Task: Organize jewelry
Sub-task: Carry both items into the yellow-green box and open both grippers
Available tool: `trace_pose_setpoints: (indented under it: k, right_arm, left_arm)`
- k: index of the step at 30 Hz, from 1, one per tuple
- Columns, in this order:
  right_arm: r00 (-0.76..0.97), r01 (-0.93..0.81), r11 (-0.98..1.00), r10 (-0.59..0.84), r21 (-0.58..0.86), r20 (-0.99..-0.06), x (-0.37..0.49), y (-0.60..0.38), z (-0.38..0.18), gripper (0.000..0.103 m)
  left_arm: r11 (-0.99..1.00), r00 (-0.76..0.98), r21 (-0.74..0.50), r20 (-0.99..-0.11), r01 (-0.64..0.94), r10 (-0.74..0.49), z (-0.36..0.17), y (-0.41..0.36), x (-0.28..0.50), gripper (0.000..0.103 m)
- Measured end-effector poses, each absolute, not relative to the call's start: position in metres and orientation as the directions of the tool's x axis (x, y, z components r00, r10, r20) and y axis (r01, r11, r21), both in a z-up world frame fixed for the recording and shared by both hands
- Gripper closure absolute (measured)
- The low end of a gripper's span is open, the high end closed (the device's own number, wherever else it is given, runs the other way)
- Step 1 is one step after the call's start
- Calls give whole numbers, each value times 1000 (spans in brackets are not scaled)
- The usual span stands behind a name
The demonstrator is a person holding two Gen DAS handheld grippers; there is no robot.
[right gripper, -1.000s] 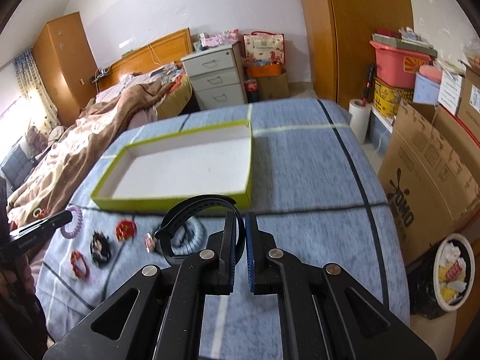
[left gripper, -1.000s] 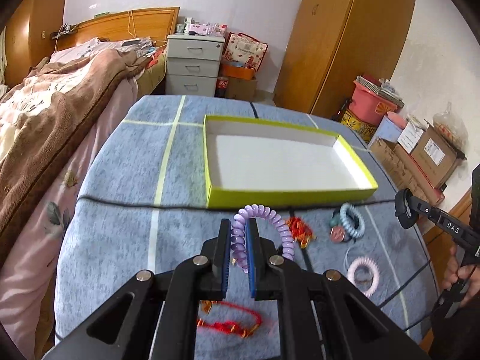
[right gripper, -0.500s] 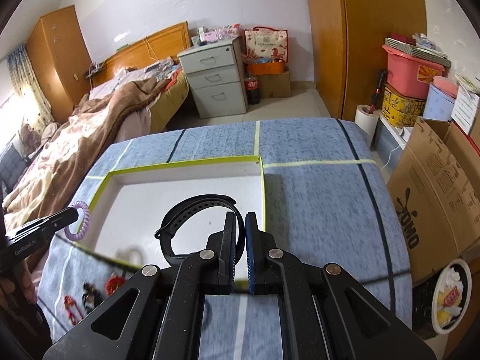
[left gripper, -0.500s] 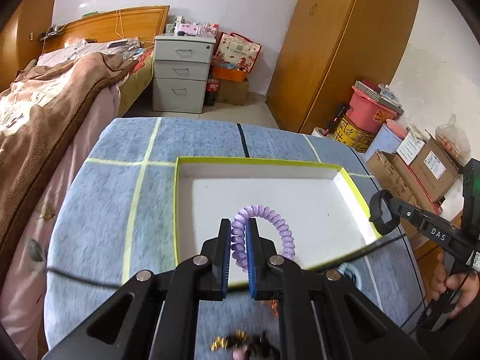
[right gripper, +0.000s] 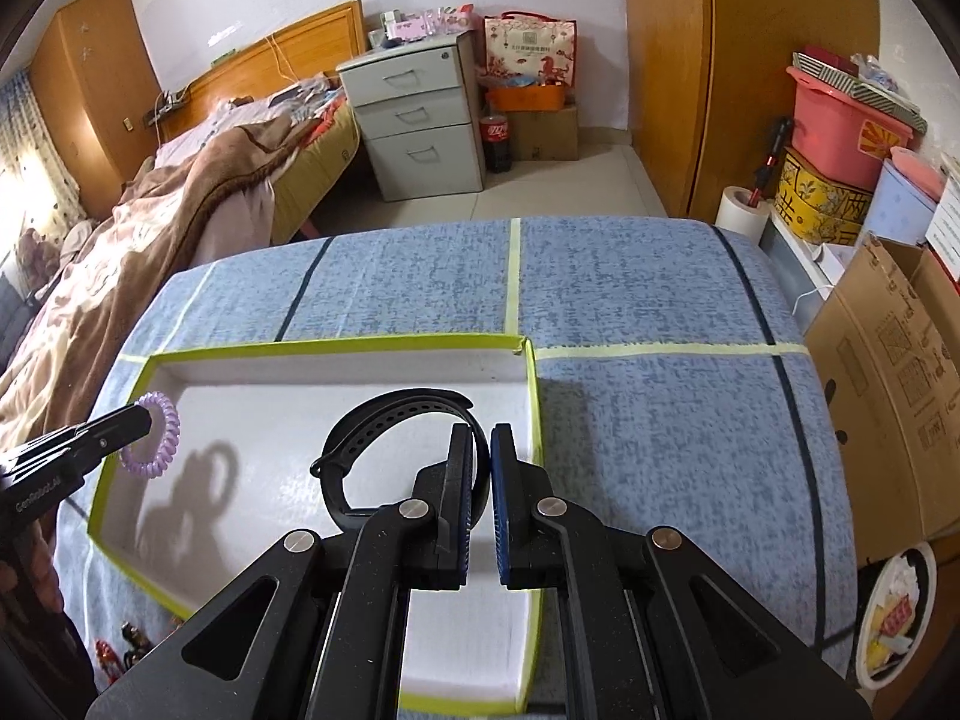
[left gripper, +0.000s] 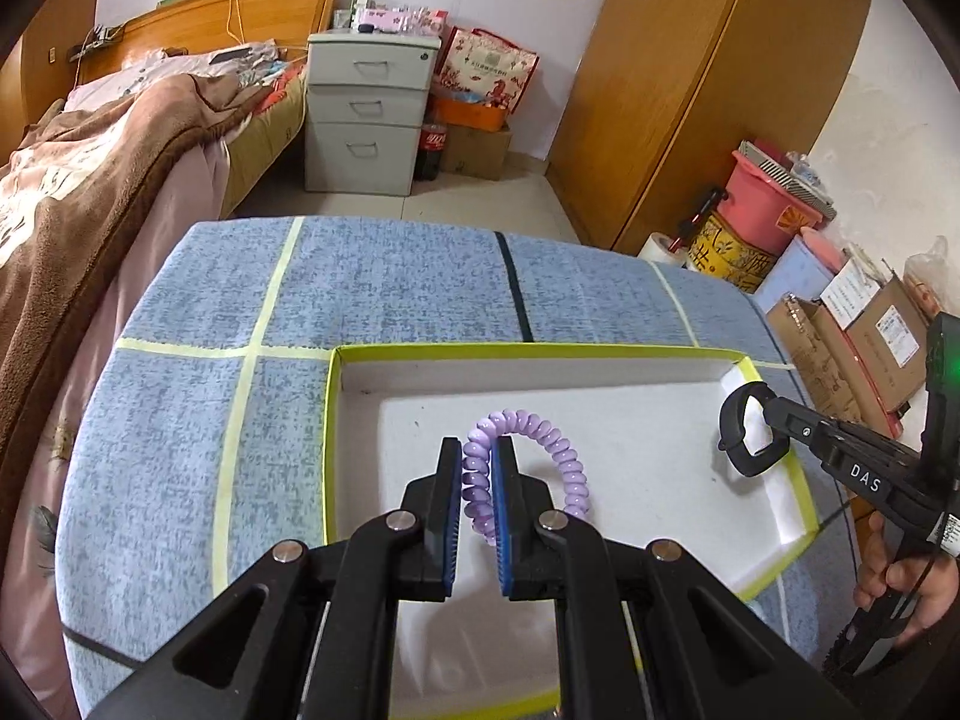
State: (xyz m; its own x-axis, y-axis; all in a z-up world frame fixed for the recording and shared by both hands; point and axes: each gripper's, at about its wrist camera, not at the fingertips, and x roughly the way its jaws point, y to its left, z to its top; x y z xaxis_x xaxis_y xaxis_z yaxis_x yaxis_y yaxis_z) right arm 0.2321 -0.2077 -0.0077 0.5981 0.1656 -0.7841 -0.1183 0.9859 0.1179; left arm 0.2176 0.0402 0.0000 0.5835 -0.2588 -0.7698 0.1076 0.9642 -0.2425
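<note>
Blue woven-cloth-covered bench (left gripper: 384, 300) crossed by pale yellow and dark tape lines, shallow white open box with yellow-green rim (left gripper: 600, 351) lying on it, small red trinkets (right gripper: 111, 654) near its front edge

Grey drawer cabinet (left gripper: 363, 114) beside a bed (left gripper: 90, 180); wooden wardrobe (left gripper: 708, 78), pink bin (right gripper: 840, 126), cardboard box (right gripper: 888, 396)

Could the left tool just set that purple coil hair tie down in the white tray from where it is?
Probably yes. The left tool grips the purple hair tie directly over the tray, whose floor below looks bare. The right tool, with its black band, is off at the tray's other end.
</note>
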Motion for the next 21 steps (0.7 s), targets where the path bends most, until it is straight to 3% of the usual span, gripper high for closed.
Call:
trace_pose_setpoints:
  k: [21]
  right_arm:
    - [567,-125,990,129,70,-814,250,-199,-24,97]
  left_arm:
    - [973,538,-215,-813,79,-223,-23,38,233,92]
